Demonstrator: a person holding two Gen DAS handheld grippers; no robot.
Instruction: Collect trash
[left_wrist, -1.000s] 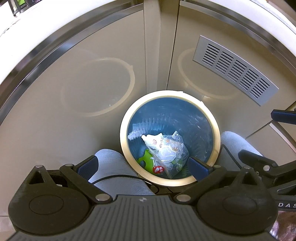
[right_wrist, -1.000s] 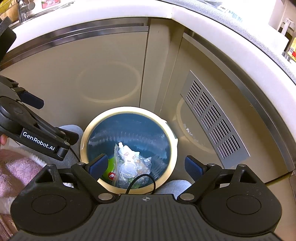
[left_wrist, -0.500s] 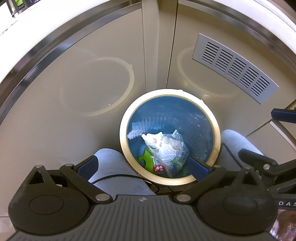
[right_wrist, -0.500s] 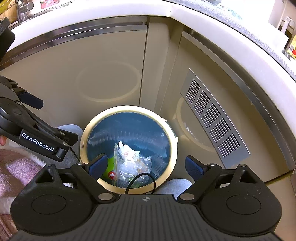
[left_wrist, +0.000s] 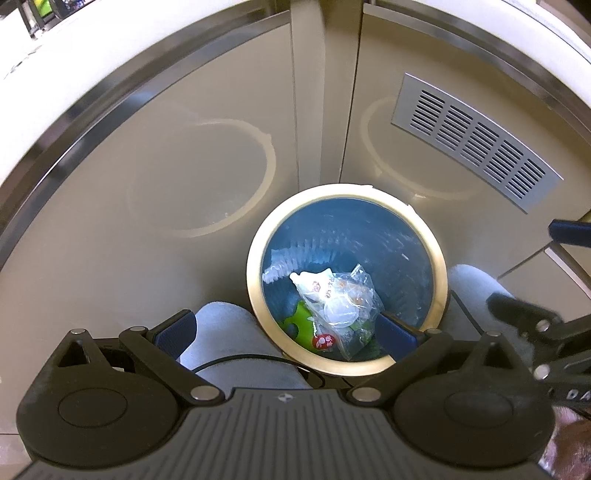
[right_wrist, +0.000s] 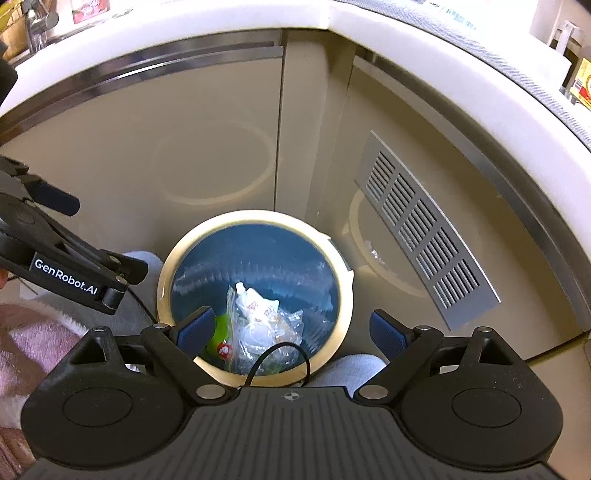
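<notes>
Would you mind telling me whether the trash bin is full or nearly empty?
Nearly empty: the bin holds only a few plastic wrappers at the bottom, with its blue inner wall bare above them.

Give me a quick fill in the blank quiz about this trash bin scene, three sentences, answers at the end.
The liner inside the trash bin is coloured ____.
Both the left gripper and the right gripper have their jaws ____.
The clear plastic bag lies ____ the bin.

Missing words: blue; open; inside
</notes>
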